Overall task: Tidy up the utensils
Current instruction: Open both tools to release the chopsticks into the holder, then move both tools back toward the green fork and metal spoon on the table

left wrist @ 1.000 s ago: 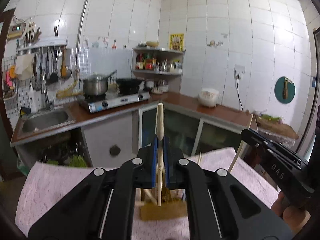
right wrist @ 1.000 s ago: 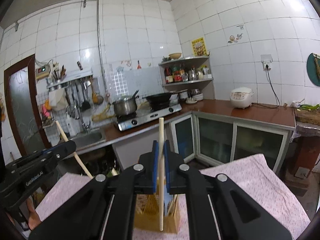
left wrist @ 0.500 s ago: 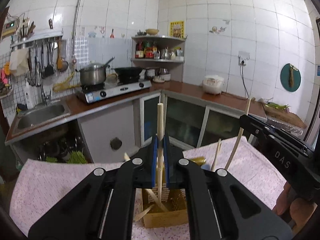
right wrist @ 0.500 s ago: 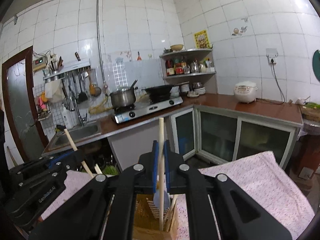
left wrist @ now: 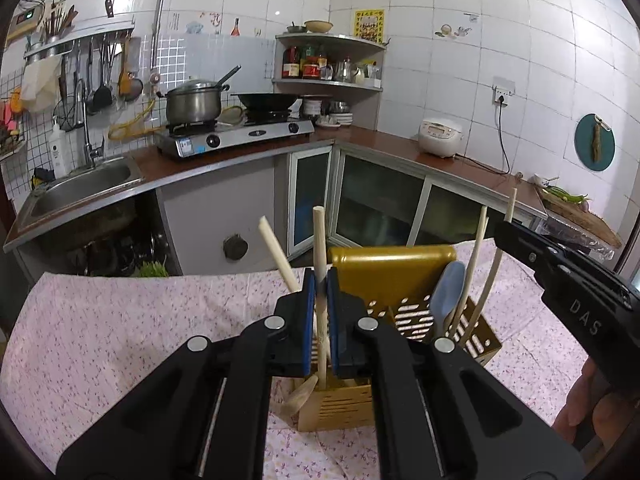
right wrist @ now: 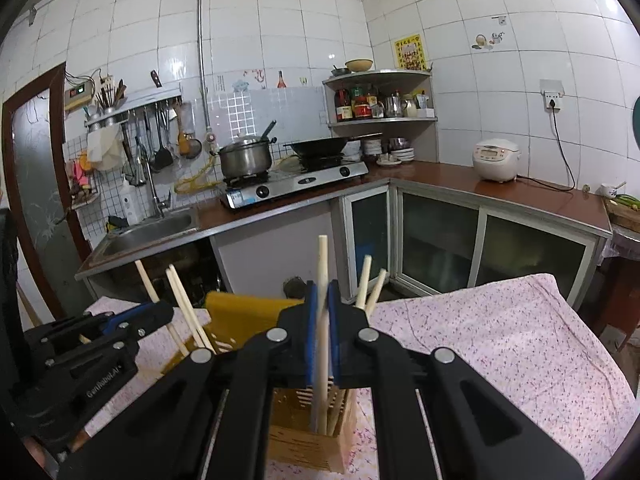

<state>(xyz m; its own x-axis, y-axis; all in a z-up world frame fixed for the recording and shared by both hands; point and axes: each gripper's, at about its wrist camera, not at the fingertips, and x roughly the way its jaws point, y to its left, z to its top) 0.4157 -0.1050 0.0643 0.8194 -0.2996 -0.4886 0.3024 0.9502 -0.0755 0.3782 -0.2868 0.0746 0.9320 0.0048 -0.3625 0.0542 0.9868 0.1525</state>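
Note:
A slotted wooden utensil holder (left wrist: 340, 406) (right wrist: 304, 436) with a yellow back panel (left wrist: 394, 270) stands on the pink flowered tablecloth (left wrist: 120, 332). My left gripper (left wrist: 319, 292) is shut on a wooden stick (left wrist: 319, 240), held upright, whose lower end dips into the holder's near-left slot. My right gripper (right wrist: 322, 300) is shut on another wooden stick (right wrist: 322, 268) whose lower end is inside the holder. Several chopsticks, a wooden spoon (left wrist: 298, 396) and a blue-grey spatula (left wrist: 448, 292) stand in the holder. In each view the other gripper shows at the side.
Behind the table runs an L-shaped kitchen counter (left wrist: 400, 140) with a sink (left wrist: 80, 188), a gas stove with a pot (left wrist: 194, 104) and a wok, and a rice cooker (left wrist: 440, 138). A person's hand (left wrist: 580, 412) shows at lower right.
Both grippers have come down toward the holder with their sticks. The holder now looks larger and closer, and the sticks' lower ends have gone into its slots.

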